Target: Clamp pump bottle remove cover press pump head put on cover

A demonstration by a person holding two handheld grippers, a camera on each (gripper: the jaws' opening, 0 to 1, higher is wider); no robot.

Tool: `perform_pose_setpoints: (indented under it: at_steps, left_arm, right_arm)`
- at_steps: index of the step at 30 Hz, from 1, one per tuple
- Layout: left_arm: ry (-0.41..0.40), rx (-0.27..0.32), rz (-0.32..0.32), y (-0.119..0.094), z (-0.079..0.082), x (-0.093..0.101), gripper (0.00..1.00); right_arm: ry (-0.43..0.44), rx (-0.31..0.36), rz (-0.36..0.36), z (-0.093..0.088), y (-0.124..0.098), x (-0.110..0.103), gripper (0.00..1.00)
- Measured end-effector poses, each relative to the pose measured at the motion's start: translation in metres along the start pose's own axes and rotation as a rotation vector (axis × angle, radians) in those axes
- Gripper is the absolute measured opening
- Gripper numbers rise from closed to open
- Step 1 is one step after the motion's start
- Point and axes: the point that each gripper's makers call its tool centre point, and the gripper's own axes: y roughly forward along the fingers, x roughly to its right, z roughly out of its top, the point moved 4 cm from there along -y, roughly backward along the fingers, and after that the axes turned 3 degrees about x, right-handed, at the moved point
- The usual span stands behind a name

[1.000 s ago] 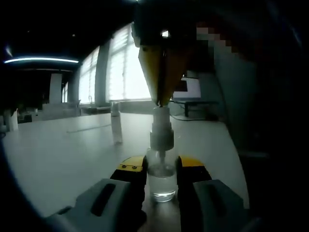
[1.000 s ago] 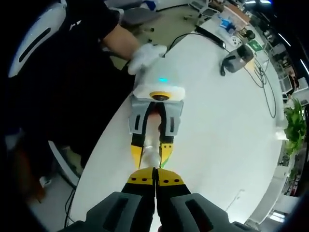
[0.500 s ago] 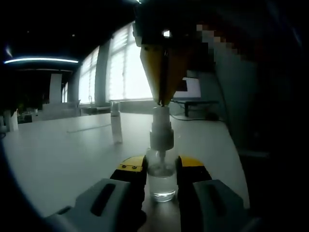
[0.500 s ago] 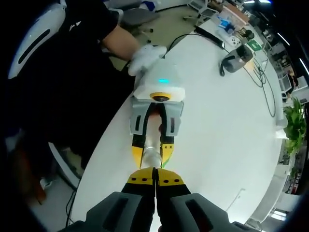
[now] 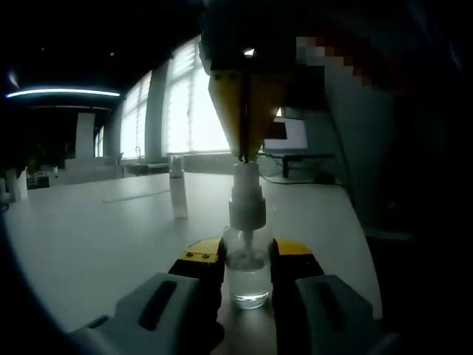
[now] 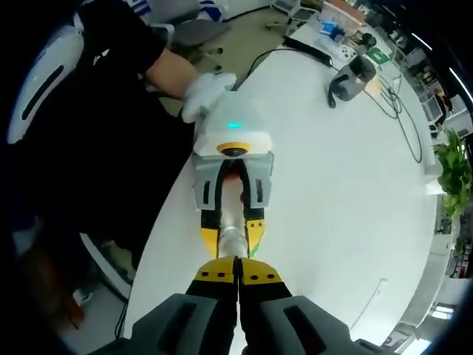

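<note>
A small clear pump bottle [image 5: 246, 285] with liquid in its base stands on the white table, and my left gripper [image 5: 246, 255] is shut on its body. Its white pump head [image 5: 246, 201] rises above the jaws. From above, my right gripper [image 5: 244, 154] comes down with its yellow tips shut together, nothing between them, touching the top of the pump head. The clear cover [image 5: 177, 189] stands upright on the table, further back to the left. In the right gripper view, looking down, my right gripper [image 6: 238, 269] is over the left gripper [image 6: 233, 238] and the bottle [image 6: 231, 237].
A person's white-gloved hand [image 6: 204, 92] holds the left gripper at the rim of the white table [image 6: 347, 192]. A grey device [image 6: 350, 75] and cables lie at the table's far end, and a green plant [image 6: 455, 174] stands beyond its right side. Bright windows [image 5: 185, 103] are behind.
The right gripper view has shifted and tilted a little, so that camera moved. Its shut tips stay on the pump head. The bottle and the left gripper hold still.
</note>
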Motion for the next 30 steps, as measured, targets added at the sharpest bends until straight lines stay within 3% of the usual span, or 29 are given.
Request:
perform_pose_setpoints:
  at_steps: [14, 30]
  left_arm:
    - [-0.001, 0.0, -0.001, 0.0001, -0.0006, -0.0011, 0.16]
    - [-0.001, 0.0, -0.002, 0.0008, 0.0003, 0.0018, 0.16]
  right_arm:
    - [0.033, -0.096, 0.098, 0.0043, 0.0042, 0.004, 0.0]
    - [0.037, -0.117, 0.102, 0.0041, 0.0043, 0.0045, 0.0]
